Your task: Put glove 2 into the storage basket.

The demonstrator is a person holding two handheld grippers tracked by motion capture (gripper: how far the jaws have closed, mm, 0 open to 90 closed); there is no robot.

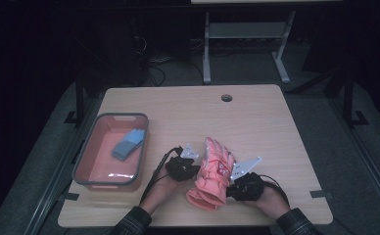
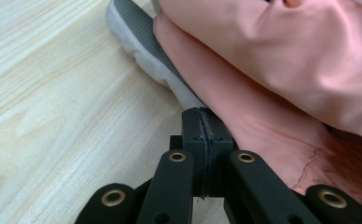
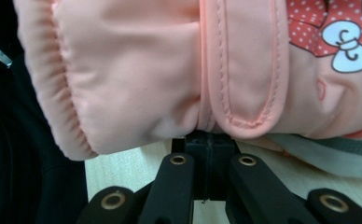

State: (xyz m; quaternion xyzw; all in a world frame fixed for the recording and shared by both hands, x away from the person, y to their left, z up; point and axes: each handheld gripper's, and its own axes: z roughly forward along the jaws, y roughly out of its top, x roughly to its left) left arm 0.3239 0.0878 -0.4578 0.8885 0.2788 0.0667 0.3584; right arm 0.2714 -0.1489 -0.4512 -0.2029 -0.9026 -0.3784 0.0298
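Note:
A salmon-pink padded glove [image 1: 212, 171] with a dotted bow print lies near the table's front edge, fingers pointing away, cuff toward the person. My left gripper [image 1: 196, 169] is at its left side. In the left gripper view the jaws are pressed together, so the left gripper [image 2: 202, 114] is pinching the glove's [image 2: 286, 56] edge where pink fabric meets the grey palm. My right gripper [image 1: 229, 188] is at the glove's right side near the cuff. In the right gripper view the right gripper [image 3: 206, 137] is shut under the glove's [image 3: 146, 70] wrist strap.
A pink bin with a grey rim [image 1: 83, 156] stands at the table's left and holds a blue folded item [image 1: 128, 143]. A round cable hole [image 1: 226, 97] sits near the far edge. Bare wood table [image 1: 261, 127] stretches behind and to the right of the glove.

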